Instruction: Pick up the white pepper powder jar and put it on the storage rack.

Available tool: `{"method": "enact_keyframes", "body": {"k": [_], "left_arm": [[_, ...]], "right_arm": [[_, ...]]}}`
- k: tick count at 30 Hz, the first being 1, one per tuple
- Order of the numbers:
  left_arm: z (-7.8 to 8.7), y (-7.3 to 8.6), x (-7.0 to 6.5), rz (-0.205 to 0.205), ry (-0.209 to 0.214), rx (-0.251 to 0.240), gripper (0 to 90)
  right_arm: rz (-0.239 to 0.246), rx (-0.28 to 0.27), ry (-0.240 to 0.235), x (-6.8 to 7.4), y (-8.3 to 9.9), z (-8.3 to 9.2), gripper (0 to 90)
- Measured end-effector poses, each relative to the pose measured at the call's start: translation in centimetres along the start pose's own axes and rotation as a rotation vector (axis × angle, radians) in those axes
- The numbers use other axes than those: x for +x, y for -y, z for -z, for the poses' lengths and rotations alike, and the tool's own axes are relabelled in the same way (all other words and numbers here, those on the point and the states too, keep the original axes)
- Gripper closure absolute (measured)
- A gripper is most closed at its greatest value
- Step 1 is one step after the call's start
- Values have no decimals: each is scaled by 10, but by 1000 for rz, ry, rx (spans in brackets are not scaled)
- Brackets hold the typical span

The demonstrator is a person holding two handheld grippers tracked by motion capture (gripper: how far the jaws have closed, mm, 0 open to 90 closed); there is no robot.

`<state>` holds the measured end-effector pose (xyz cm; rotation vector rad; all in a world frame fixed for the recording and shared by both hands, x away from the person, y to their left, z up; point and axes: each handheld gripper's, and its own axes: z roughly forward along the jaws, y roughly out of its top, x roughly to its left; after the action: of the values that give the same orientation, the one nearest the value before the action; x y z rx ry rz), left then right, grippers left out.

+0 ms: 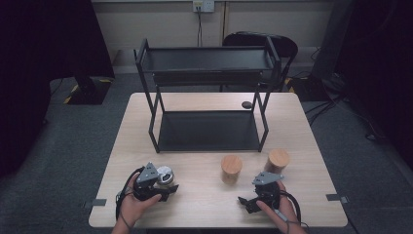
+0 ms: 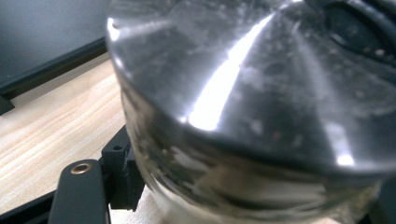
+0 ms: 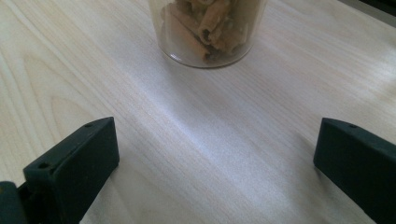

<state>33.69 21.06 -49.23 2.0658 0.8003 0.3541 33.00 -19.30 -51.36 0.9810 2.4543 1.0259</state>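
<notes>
**Metal-lidded glass jar clamped at the front left of the bench**

Metal-lidded glass jar (image 1: 166,175) stands in front of the black shelf rack (image 1: 208,97), off its left leg, grasped by the left hand-held gripper (image 1: 168,186). The right hand-held gripper (image 1: 246,202) rests released, jaws wide apart, in front of the rack's right side. 2 wooden-lidded jars (image 1: 231,168) (image 1: 277,161) stand between it and the rack.

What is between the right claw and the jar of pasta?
Nothing: in the right gripper view, bare wooden table lies between the open right claw and the pasta jar.
</notes>
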Motion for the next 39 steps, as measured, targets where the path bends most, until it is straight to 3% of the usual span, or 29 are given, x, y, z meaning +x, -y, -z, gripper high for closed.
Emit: {"method": "enact_keyframes", "body": {"k": [15, 39], "left_arm": [[0, -3, -1, -21, -24, 17, 302], [-5, -20, 6, 2, 5, -8, 305]], "right_arm": [[0, 0, 0, 0, 0, 0, 0], [0, 0, 0, 0, 0, 0, 0]]}}
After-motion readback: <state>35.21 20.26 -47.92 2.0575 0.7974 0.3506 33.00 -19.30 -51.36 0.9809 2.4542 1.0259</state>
